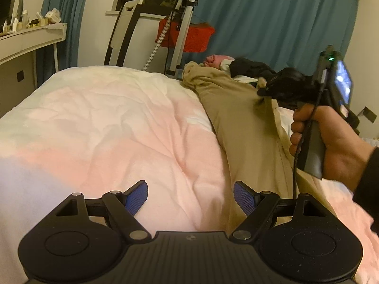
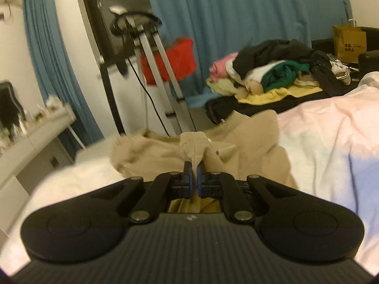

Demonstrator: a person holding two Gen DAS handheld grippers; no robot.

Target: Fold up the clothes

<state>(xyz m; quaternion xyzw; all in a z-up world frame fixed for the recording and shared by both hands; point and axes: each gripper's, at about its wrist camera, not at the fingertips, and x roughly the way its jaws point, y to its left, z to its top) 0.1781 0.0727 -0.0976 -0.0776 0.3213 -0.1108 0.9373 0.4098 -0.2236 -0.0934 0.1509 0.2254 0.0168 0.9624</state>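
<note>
Left wrist view: a bed (image 1: 106, 118) with a pale pink duvet, blue curtains (image 1: 272, 19) behind, a clothes pile (image 2: 272, 68) at its far end. Beige trousers (image 1: 241, 123) lie stretched along the bed's right side. Left tool (image 1: 190, 197) hovers spread apart beside them; right tool (image 2: 194, 175) is clamped on their bunched fabric.

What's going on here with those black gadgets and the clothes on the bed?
A person is folding laundry with a handheld gripper in each hand. The right gripper is shut on a fold of a tan garment lying across the pink bedspread. The left gripper hangs open over the bedspread beside the garment, holding nothing. A pile of unfolded clothes waits at the far end of the bed.
</note>
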